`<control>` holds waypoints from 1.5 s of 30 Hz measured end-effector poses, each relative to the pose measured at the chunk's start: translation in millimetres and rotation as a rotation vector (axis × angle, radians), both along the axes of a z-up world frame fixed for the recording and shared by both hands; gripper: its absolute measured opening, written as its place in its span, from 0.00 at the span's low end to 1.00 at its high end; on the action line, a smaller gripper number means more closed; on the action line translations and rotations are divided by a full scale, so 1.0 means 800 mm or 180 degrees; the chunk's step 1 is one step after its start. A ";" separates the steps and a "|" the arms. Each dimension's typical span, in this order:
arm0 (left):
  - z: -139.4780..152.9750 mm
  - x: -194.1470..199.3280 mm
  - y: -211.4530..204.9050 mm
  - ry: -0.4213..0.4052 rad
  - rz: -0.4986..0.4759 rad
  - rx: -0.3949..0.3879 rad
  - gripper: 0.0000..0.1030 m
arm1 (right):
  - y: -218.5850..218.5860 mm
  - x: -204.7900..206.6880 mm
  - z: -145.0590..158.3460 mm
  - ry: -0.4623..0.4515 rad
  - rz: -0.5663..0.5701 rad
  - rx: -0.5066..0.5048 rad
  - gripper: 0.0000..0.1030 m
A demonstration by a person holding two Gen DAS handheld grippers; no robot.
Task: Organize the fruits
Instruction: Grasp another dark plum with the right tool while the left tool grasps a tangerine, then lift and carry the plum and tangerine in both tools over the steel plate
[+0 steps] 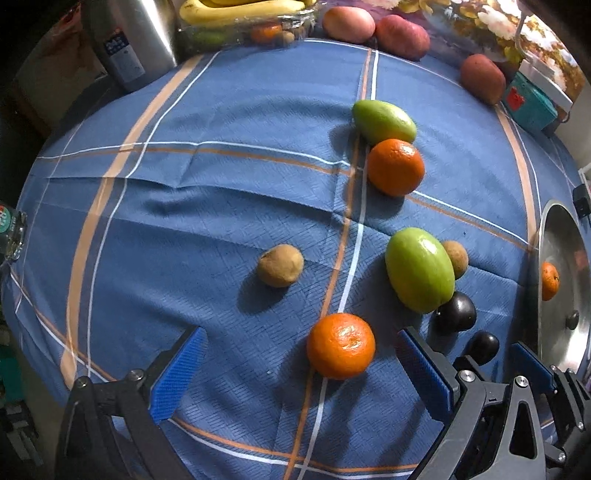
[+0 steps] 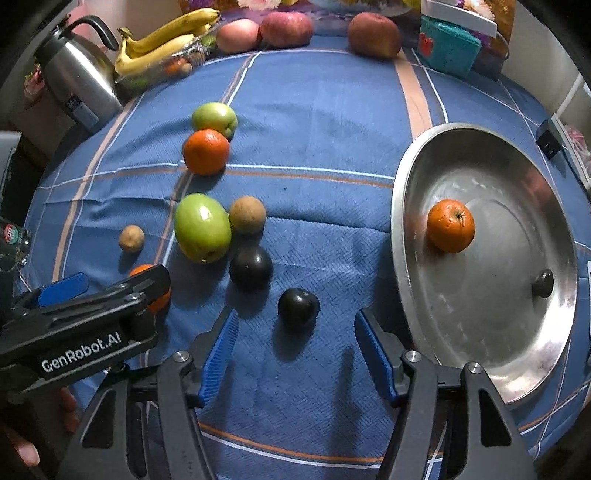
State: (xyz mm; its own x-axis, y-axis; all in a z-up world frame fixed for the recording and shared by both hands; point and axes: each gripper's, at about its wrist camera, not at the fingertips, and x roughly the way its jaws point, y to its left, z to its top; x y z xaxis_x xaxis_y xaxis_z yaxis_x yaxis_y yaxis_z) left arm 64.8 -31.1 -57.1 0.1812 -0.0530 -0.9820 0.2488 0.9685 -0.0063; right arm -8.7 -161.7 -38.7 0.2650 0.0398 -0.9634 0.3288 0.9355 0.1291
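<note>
Left gripper (image 1: pixel 299 373) jaws wide, nothing gripped, orange (image 1: pixel 340 346) sitting loose between blue pads. Right gripper (image 2: pixel 295 354) about half open, empty, dark plum (image 2: pixel 298 306) just ahead of tips. Steel tray (image 2: pixel 491 354) hugs right cloth edge, one orange (image 2: pixel 450 225) inside. Bare blue cloth (image 1: pixel 207 206) mid-table, fruit clustered centre.

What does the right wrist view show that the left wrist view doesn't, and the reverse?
Only the right wrist view: the whole steel pan, the kettle's handle and spout, and the left gripper's printed casing.
Only the left wrist view: the near orange unobstructed, between the open left gripper pads without contact.
Both: the orange in the pan, two green fruits, two dark plums, with the nearer one ahead of the open right gripper, bananas and the blue tablecloth.
</note>
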 end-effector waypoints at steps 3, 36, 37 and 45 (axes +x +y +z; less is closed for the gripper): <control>0.000 -0.001 -0.005 -0.0046 0.0015 -0.0048 1.00 | 0.001 0.002 -0.003 0.0010 0.0009 -0.0036 0.64; 0.001 -0.003 -0.013 0.0012 0.0101 -0.0570 0.38 | -0.013 0.009 0.006 -0.0176 -0.0062 0.0119 0.24; 0.006 -0.003 -0.014 -0.0022 0.0103 -0.0585 0.38 | -0.015 0.008 0.010 -0.0205 -0.0077 0.0131 0.24; 0.048 0.000 -0.005 -0.0264 0.0128 -0.0724 0.38 | -0.030 -0.005 0.046 -0.0451 -0.0205 0.0139 0.24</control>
State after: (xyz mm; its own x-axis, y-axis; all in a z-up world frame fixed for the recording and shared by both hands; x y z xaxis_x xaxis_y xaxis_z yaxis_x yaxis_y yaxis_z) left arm 65.1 -35.4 -19.0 0.2672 -0.2620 -0.9273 0.2187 0.9537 -0.2065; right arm -12.7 -185.7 -1.6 0.4014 0.0594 -0.9140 0.3635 0.9056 0.2185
